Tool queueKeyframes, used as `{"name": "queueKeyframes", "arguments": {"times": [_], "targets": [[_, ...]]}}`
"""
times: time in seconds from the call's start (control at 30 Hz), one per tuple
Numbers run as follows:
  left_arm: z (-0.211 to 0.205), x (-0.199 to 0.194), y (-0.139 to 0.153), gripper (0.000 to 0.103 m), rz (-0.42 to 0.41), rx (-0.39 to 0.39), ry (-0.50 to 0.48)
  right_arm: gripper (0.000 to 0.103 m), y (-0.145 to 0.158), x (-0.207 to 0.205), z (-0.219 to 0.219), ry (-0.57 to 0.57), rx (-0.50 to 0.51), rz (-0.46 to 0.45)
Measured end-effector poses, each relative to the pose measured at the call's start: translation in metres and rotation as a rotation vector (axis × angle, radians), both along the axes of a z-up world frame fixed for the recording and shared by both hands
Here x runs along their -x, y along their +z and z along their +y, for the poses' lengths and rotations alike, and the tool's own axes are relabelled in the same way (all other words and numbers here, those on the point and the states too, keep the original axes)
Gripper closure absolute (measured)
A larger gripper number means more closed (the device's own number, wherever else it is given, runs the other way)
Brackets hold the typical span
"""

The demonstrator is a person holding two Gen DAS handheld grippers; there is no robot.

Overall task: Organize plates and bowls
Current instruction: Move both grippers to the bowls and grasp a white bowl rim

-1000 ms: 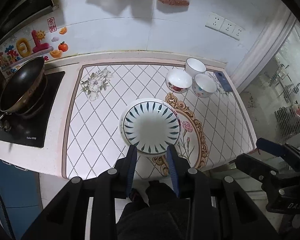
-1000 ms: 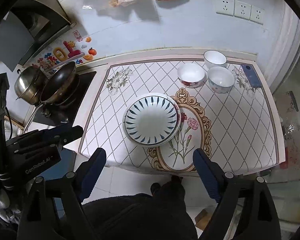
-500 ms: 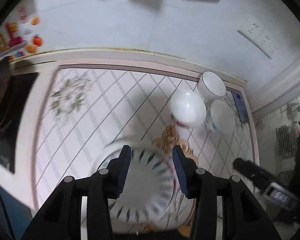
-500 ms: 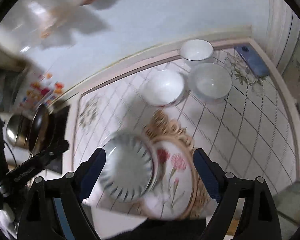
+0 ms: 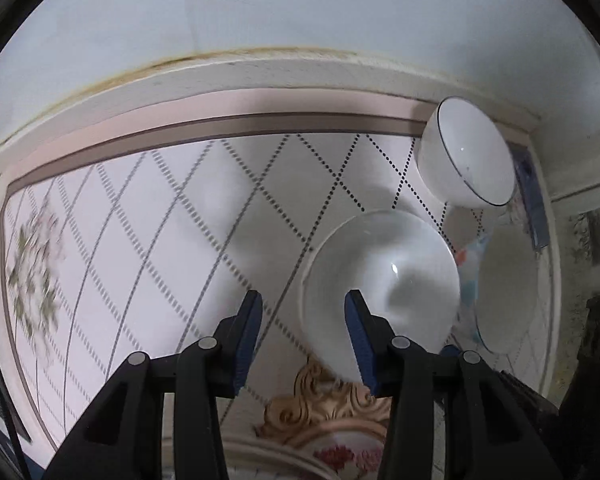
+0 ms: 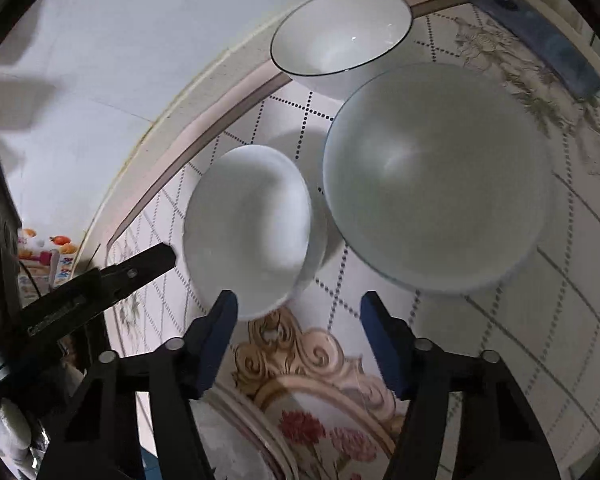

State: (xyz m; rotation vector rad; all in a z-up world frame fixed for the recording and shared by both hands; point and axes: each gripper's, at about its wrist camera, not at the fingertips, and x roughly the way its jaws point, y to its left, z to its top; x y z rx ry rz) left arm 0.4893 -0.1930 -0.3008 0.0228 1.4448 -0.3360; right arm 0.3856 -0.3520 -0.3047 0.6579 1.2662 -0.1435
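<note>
Three white bowls stand close together on the patterned counter. In the left wrist view the nearest bowl (image 5: 384,276) lies just ahead of my open left gripper (image 5: 302,312), whose right fingertip overlaps its near rim. A dark-rimmed bowl (image 5: 470,152) stands behind it and a bowl with blue markings (image 5: 508,284) to its right. In the right wrist view my open right gripper (image 6: 297,306) hovers before the small bowl (image 6: 247,228) and the large bowl (image 6: 436,176), with the dark-rimmed bowl (image 6: 340,32) behind. The striped plate is out of view.
The white wall and the counter's back edge (image 5: 259,76) lie close behind the bowls. A dark blue phone (image 6: 540,36) lies at the far right of the counter. The left gripper's body (image 6: 79,296) shows at the left of the right wrist view.
Both grippers have moved forward over the counter, past the striped plate, and now hover close to the three bowls. Both stay open.
</note>
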Motion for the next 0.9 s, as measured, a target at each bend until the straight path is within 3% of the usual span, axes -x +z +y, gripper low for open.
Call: {"name": "queueKeyframes", "arguments": {"times": [0.07,0.13,0.27,0.57,0.77,0.9], "targets": [[-0.009,-0.006,-0.008,0.068,-0.002,-0.016,-0.028,0.063,-0.011,-0.011,0.002,0.000,-0.005,0.013],[-0.015,-0.007,-0.013,0.085,-0.008,-0.039,-0.056,0.078,-0.018,-0.019,0.006,0.003,0.006,0.025],[-0.021,0.001,-0.011,0.086,-0.056,-0.086,-0.085,0.080,-0.020,-0.028,0.010,0.010,0.050,0.021],[-0.011,0.049,0.019,0.090,-0.101,-0.073,-0.097,0.080,-0.012,-0.021,0.020,0.064,0.071,-0.001],[0.004,0.091,0.048,0.090,-0.111,-0.047,-0.110,0.081,0.018,0.009,0.033,0.107,0.075,-0.024],[-0.006,0.122,0.059,0.090,-0.117,-0.025,-0.128,0.081,0.039,0.041,0.030,0.123,0.076,-0.030]]}}
